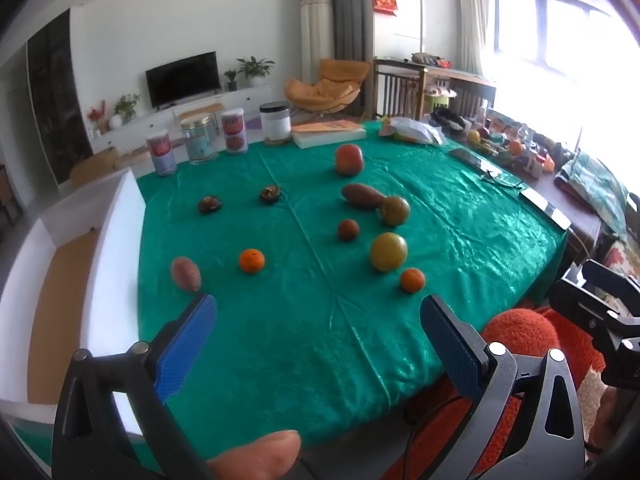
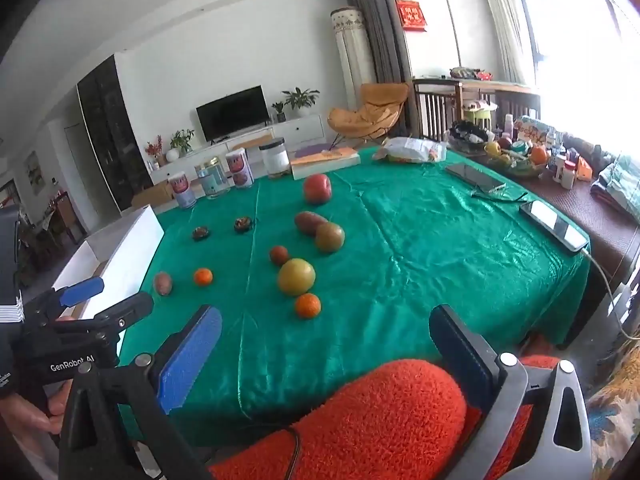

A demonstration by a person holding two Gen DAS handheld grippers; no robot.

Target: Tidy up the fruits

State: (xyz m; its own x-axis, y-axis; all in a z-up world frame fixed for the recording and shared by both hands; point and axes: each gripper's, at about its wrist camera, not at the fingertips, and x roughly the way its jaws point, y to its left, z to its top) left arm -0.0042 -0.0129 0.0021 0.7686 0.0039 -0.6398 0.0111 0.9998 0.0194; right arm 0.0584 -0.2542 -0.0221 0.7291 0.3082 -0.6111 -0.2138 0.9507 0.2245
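Left wrist view: both grippers' jaws gape wide, empty, at the green table's [image 1: 280, 360] bare near edge.

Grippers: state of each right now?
Left gripper: open, holding nothing.
Right gripper: open, holding nothing.

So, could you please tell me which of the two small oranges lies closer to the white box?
The small orange beside the pinkish oval fruit; the other sits by the yellow-green fruit.
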